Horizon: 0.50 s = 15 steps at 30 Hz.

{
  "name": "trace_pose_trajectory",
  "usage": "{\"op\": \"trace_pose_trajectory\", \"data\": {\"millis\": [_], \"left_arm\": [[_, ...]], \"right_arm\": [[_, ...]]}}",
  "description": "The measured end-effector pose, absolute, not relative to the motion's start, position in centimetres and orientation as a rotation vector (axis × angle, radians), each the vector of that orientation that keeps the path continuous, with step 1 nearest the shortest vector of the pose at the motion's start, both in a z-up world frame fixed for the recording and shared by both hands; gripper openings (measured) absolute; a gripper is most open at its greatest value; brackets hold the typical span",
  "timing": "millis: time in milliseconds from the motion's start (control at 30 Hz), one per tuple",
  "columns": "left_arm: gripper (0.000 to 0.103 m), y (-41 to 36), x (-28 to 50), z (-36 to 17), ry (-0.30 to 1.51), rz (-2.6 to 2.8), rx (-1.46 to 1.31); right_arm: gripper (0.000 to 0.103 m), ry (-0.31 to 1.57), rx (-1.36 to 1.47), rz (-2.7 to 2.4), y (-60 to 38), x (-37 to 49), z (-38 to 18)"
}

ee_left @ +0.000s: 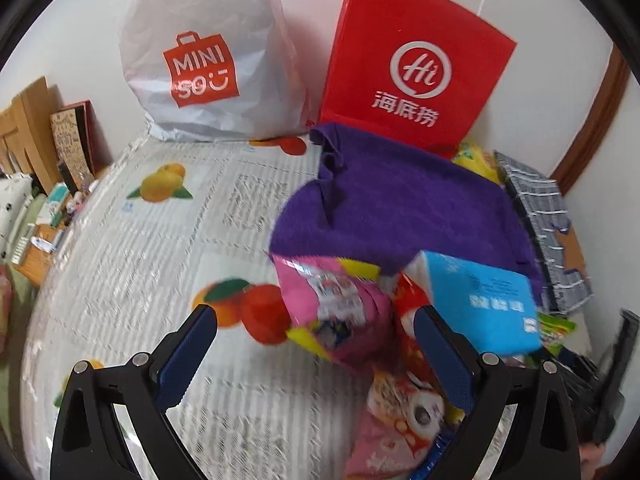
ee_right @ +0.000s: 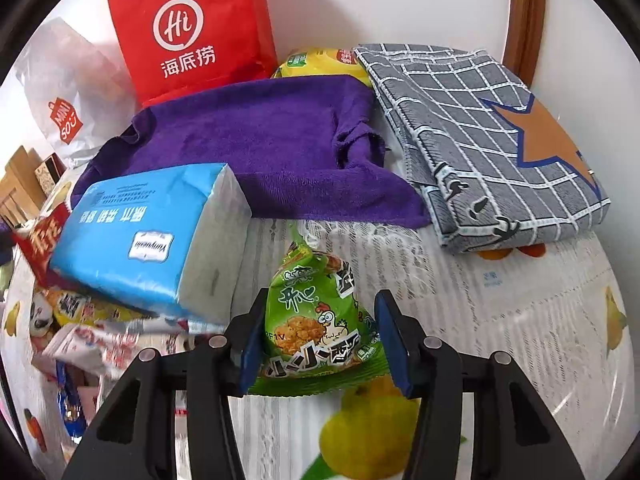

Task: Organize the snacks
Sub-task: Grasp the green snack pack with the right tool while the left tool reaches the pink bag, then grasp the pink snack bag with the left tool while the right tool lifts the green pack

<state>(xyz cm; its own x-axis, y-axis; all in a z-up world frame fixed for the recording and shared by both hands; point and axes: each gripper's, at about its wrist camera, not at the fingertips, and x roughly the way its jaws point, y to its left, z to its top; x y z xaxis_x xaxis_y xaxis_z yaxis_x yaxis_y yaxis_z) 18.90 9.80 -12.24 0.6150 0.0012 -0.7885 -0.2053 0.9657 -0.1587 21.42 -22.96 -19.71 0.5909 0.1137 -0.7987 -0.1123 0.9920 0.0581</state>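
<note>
A puffed green snack bag (ee_right: 320, 332) with a cartoon chicken lies on the fruit-print table cover (ee_right: 500, 340). My right gripper (ee_right: 322, 300) straddles it, both blue pads touching its sides. My left gripper (ee_left: 316, 312) stands open above the cover, nothing gripped. A pink snack bag (ee_left: 340, 308) lies just ahead between its fingers. More pink and red snack packs (ee_left: 400, 412) sit heaped beside its right finger. A blue tissue pack (ee_left: 484, 300) rests on that heap, in the right wrist view (ee_right: 148, 236) left of the green bag.
A purple towel (ee_right: 260, 140) lies behind the snacks, with a folded grey checked cloth (ee_right: 480, 132) to its right and a yellow bag (ee_right: 324, 60) behind. A red paper bag (ee_left: 416, 64) and a white plastic bag (ee_left: 200, 64) stand against the wall. Wooden furniture (ee_left: 24, 132) is at the left edge.
</note>
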Motion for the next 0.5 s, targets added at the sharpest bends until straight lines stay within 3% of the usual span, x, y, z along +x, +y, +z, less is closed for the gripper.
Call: {"op": "trace_pose_trajectory", "data": {"millis": [500], "left_arm": [[0.095, 9.4, 22.9, -16.4, 1.020, 0.008, -0.317]], "right_arm": [[0.051, 0.968, 0.006, 0.077, -24.3, 19.5, -19.5]]}}
